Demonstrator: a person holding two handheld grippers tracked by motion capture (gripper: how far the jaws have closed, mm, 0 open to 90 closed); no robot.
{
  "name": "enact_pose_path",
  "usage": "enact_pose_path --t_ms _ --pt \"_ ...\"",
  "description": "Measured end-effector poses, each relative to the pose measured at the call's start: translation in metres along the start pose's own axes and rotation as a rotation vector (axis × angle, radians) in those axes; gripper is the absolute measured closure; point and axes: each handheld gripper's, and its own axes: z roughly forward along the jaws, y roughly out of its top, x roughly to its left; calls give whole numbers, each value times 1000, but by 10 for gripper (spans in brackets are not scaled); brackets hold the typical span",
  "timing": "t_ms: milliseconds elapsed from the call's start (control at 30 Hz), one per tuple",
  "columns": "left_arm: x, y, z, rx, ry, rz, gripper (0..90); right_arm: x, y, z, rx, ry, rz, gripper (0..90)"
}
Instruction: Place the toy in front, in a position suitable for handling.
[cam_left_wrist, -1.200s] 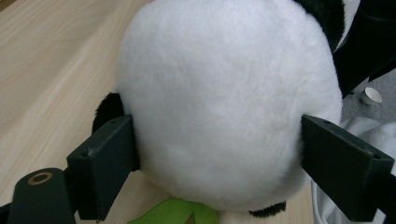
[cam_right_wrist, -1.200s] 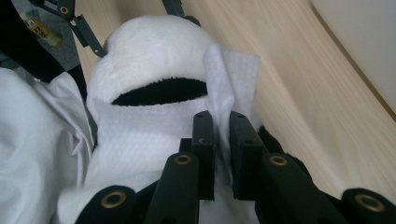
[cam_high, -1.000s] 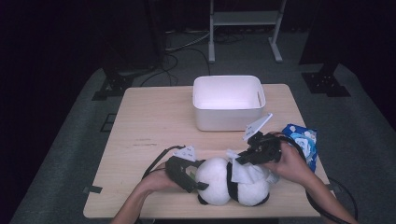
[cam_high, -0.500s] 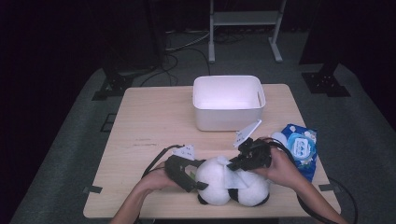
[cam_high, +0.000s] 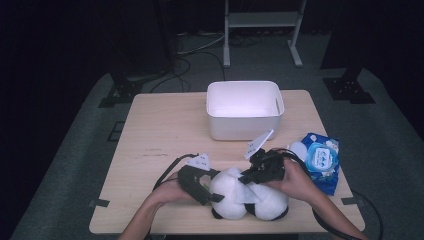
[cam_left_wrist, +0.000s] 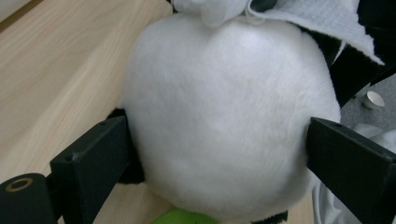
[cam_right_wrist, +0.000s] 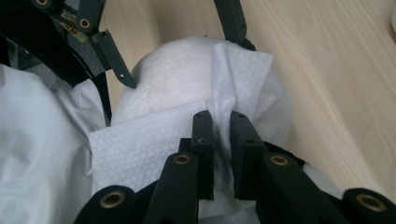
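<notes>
Low in the centre of the high view, a black-and-white plush toy (cam_high: 250, 200) lies on the wooden worktop (cam_high: 165, 130), close to its bottom edge. From the lower left of that frame a hand (cam_high: 167, 192) brings in the left hand-held gripper (cam_high: 216, 197), which meets the toy's round white head. In the left gripper view its two black jaws stand wide apart with the white fur of the plush toy (cam_left_wrist: 224, 121) bulging between them and touching both, so it grips the head.

From the lower right of the high view, the other hand (cam_high: 295, 180) brings the right hand-held gripper (cam_high: 245, 178) over the top of the toy. In the right gripper view, the right hand-held gripper (cam_right_wrist: 219, 121) has its jaws nearly together and pinches a fold of a white wipe (cam_right_wrist: 149, 144) that lies draped over the toy; the gap is so narrow that the fold itself is hard to make out, but the grip looks firm.

Above the toy in the high view, a white bin (cam_high: 245, 110) stands at the middle of the worktop's far side. At the right of the frame, just beside the right hand, lies a blue packet of wipes (cam_high: 322, 160).
</notes>
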Motion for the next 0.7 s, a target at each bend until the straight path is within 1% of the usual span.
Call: enact_pose_path --t_ms 33,100,133,233,300,333,400,500,533,633,700 --pt "0 2 1 -2 5 8 56 0 0 0 1 -1 0 811" --pt "-1 7 4 -4 8 10 29 -1 1 0 6 1 0 811" --pt "-1 9 6 2 5 24 29 -1 1 0 6 1 0 811" --pt "0 17 15 12 -11 33 4 -4 2 -1 23 0 7 810" --pt "1 22 18 9 -21 32 0 -5 3 -3 36 -7 9 810" --pt "1 24 19 7 -23 35 0 -6 3 -7 47 -20 11 809" --pt "1 28 21 2 -26 40 0 -8 2 -8 51 -23 18 808" --pt "1 36 25 20 -30 48 0 -15 -1 -14 52 -34 35 807" --pt "0 38 26 23 -35 50 0 -19 -4 -15 45 -27 54 807" --pt "0 43 36 69 -45 53 0 -22 -7 -13 47 -22 64 809" --pt "0 42 40 84 -53 47 0 -23 -8 -10 47 -14 69 811"
